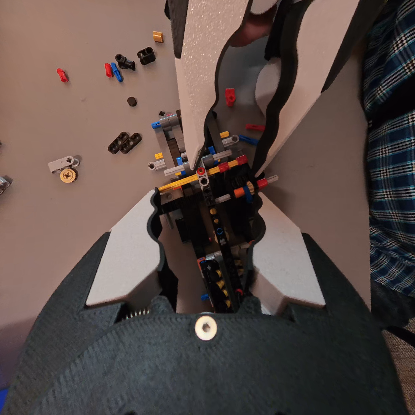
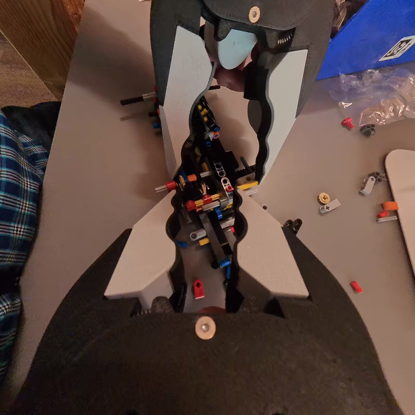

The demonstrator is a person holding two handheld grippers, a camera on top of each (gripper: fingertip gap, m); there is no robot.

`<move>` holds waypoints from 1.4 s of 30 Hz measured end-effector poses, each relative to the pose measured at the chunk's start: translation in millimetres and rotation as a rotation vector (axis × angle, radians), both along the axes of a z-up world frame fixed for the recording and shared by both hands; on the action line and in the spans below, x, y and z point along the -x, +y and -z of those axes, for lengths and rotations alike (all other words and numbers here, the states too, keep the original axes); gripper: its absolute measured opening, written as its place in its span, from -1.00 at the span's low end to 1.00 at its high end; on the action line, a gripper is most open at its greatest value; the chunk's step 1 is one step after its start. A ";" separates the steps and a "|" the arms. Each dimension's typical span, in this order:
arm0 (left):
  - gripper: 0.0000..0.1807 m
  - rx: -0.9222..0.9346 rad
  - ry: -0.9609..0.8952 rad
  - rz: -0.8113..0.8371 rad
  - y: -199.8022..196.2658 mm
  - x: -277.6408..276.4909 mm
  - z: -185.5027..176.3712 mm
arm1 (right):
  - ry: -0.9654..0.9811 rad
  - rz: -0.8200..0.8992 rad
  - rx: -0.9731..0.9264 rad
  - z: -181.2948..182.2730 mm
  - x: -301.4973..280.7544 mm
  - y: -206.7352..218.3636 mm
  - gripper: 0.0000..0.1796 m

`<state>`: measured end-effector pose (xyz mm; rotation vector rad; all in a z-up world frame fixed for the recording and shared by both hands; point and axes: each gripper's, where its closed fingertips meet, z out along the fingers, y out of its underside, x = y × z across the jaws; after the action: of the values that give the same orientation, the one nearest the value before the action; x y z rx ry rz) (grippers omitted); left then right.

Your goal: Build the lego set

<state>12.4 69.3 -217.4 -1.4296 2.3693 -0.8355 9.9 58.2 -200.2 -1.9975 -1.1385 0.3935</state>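
A black lego assembly (image 1: 208, 213) with grey beams, a yellow axle (image 1: 179, 183), red bushes and a small tan gear lies lengthwise on the pale table. My left gripper (image 1: 207, 195) is shut on its black end, one finger on each side. My right gripper (image 1: 226, 170) comes in from the opposite side, with its tips on the grey end by the yellow axle. In the right wrist view my right gripper (image 2: 207, 194) closes around the grey and yellow part of the assembly (image 2: 215, 170). The left gripper (image 2: 217, 176) faces it from above.
Loose pieces lie to the left: red pins (image 1: 62, 75), black connectors (image 1: 124, 142), a grey piece by a tan gear (image 1: 67, 175). A red piece (image 2: 197, 289) lies between my right fingers. A blue box (image 2: 370, 38), plastic bag (image 2: 381, 98) and pale board (image 2: 402, 190) are nearby. Plaid clothing (image 1: 393, 157) borders the table. Left and right tips are no more than a few centimetres apart. About 8 cm separates my left fingertips from the tan gear (image 1: 67, 175). Look for it in the right wrist view (image 2: 325, 198) too.
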 end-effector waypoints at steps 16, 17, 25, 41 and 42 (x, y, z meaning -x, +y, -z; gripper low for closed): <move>-0.13 -0.034 0.010 0.035 1.7 0.7 1.2 | 0.015 0.056 -0.020 0.6 2.3 2.7 -0.50; -0.13 -0.031 0.011 0.037 1.9 0.5 0.8 | 0.020 0.054 -0.017 0.2 2.3 2.7 -0.51; -0.12 -0.017 0.006 0.034 -0.8 -2.5 0.6 | -0.007 0.019 -0.059 -3.4 -10.7 -9.9 -0.75; -0.13 0.008 -0.005 -0.101 -8.1 -12.7 -0.8 | -0.007 0.211 0.061 3.7 -22.1 -29.6 -0.97; -0.12 0.011 -0.012 -0.110 -9.0 -13.6 -0.8 | -0.002 0.232 0.061 4.0 -23.2 -29.9 -0.97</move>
<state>26.1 60.3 -216.6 -1.5394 2.2570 -0.8274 33.1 28.3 -204.3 -2.1548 -0.8922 0.3098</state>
